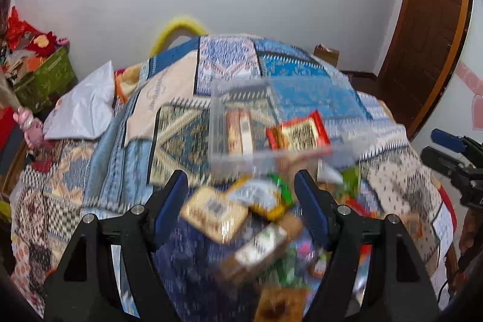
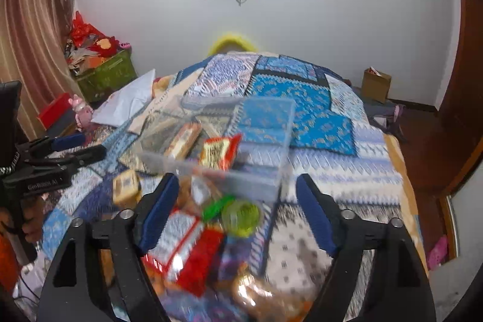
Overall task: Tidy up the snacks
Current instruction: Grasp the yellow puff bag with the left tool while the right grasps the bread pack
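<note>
A clear plastic bin [image 1: 218,116] [image 2: 271,122] sits on the patchwork bedspread [image 1: 305,95] [image 2: 320,122]. Inside it lie a red snack pack [image 1: 297,130] [image 2: 219,151] and a tan pack [image 1: 238,132] [image 2: 182,141]. In front of the bin is a blurred heap of loose snacks: a tan biscuit pack [image 1: 214,213], a red-and-white pack [image 2: 181,243], a green round cup [image 2: 241,218]. My left gripper [image 1: 240,175] hangs open over the heap with nothing between its fingers. My right gripper [image 2: 238,178] is open too, above the cup and the bin's near wall. Each gripper shows at the edge of the other's view.
A green box [image 1: 45,77] [image 2: 105,74] of red items stands by the left wall, with a pink toy [image 2: 80,110] near it. A white pillow [image 1: 84,107] lies at the bed's left. A cardboard box [image 2: 375,85] and a wooden door [image 1: 428,29] are at the right.
</note>
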A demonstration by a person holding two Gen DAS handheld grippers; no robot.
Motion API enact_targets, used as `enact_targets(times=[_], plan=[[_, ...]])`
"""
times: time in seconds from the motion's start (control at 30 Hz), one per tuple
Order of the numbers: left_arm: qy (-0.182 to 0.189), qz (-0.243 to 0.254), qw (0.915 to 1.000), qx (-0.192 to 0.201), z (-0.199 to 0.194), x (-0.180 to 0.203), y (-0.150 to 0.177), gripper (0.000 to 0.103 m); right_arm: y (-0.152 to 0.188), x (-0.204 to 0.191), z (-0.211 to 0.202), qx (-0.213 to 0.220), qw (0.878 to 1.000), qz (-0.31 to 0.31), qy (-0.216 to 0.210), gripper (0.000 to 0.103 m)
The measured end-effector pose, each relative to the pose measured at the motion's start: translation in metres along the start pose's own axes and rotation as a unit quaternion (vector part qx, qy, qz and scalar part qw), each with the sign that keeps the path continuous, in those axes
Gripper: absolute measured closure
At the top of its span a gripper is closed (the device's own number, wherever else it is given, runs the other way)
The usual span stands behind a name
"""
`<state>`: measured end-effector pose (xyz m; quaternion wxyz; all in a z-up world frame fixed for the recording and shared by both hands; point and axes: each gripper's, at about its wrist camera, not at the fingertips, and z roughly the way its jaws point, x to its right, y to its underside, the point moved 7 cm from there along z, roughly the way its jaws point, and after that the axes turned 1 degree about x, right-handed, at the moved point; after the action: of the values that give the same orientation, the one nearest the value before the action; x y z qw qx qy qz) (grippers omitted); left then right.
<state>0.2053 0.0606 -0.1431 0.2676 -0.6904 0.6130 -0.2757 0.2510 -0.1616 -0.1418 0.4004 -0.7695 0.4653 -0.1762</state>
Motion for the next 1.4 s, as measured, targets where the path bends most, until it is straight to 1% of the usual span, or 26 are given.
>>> enact_targets(times=[0.07, 0.17, 0.27, 0.33, 0.47, 0.53, 0.63, 0.77, 0.9, 0.93, 0.97, 1.0, 1.03, 1.1, 1.13, 1.17, 1.2, 1.23, 1.3, 1.4], plan=[[0.000, 0.007, 0.9999, -0.009, -0.001, 0.000, 0.014, 0.030, 0.012, 0.006, -0.004, -0.009, 1.000, 0.002, 0.006, 0.023], [-0.019, 0.010, 0.9995, -0.025, 0.000, -0.004, 0.040, 0.030, 0.036, 0.019, -0.003, -0.031, 0.999, 0.009, 0.022, 0.022], [-0.008, -0.006, 0.9989, -0.046, 0.001, -0.005, 0.065, 0.030, 0.062, 0.031, 0.001, -0.059, 0.998, 0.017, 0.029, 0.022], [-0.004, -0.010, 0.9983, -0.057, 0.000, -0.004, 0.077, 0.030, 0.078, 0.035, 0.004, -0.076, 0.997, 0.020, 0.023, 0.022], [0.004, -0.014, 0.9981, -0.059, -0.009, 0.005, 0.094, 0.030, 0.102, 0.031, 0.010, -0.101, 0.995, 0.001, 0.012, 0.022], [0.012, -0.014, 0.9978, -0.064, -0.011, 0.011, 0.101, 0.030, 0.108, 0.026, 0.010, -0.105, 0.994, -0.013, 0.014, 0.022], [0.018, -0.010, 0.9970, -0.075, -0.011, 0.019, 0.111, 0.030, 0.108, 0.022, 0.014, -0.110, 0.993, -0.029, 0.013, 0.022], [0.023, -0.006, 0.9955, -0.091, -0.005, 0.027, 0.123, 0.030, 0.107, 0.023, 0.020, -0.114, 0.993, -0.032, 0.005, 0.022], [0.025, -0.005, 0.9946, -0.101, 0.002, 0.032, 0.131, 0.030, 0.114, 0.020, 0.031, -0.141, 0.989, -0.040, -0.009, 0.023], [0.027, -0.002, 0.9945, -0.101, 0.003, 0.033, 0.131, 0.030, 0.117, 0.019, 0.032, -0.147, 0.988, -0.041, -0.012, 0.026], [0.026, 0.000, 0.9947, -0.100, 0.004, 0.033, 0.132, 0.031, 0.120, 0.017, 0.034, -0.155, 0.987, -0.044, -0.019, 0.037], [0.025, 0.002, 0.9950, -0.097, 0.004, 0.034, 0.132, 0.035, 0.124, 0.015, 0.036, -0.164, 0.985, -0.046, -0.024, 0.042], [0.024, 0.002, 0.9951, -0.096, 0.005, 0.034, 0.133, 0.038, 0.126, 0.015, 0.037, -0.167, 0.985, -0.046, -0.024, 0.051], [0.030, 0.002, 0.9944, -0.101, 0.007, 0.035, 0.135, 0.047, 0.127, 0.016, 0.036, -0.160, 0.986, -0.042, -0.022, 0.055], [0.034, -0.001, 0.9940, -0.104, 0.008, 0.035, 0.136, 0.050, 0.127, 0.017, 0.034, -0.158, 0.986, -0.036, -0.025, 0.061], [0.036, -0.002, 0.9937, -0.106, 0.009, 0.036, 0.137, 0.053, 0.126, 0.017, 0.033, -0.155, 0.987, -0.029, -0.028, 0.064], [0.036, -0.001, 0.9937, -0.106, 0.009, 0.036, 0.138, 0.053, 0.125, 0.017, 0.031, -0.150, 0.988, -0.023, -0.033, 0.066], [0.036, 0.000, 0.9940, -0.103, 0.008, 0.036, 0.138, 0.053, 0.125, 0.017, 0.030, -0.147, 0.988, -0.019, -0.034, 0.070], [0.035, 0.002, 0.9944, -0.099, 0.006, 0.036, 0.138, 0.056, 0.124, 0.018, 0.026, -0.140, 0.989, -0.011, -0.033, 0.070], [0.035, 0.005, 0.9954, -0.089, 0.000, 0.036, 0.132, 0.056, 0.118, 0.019, 0.018, -0.122, 0.992, -0.005, -0.027, 0.070]])
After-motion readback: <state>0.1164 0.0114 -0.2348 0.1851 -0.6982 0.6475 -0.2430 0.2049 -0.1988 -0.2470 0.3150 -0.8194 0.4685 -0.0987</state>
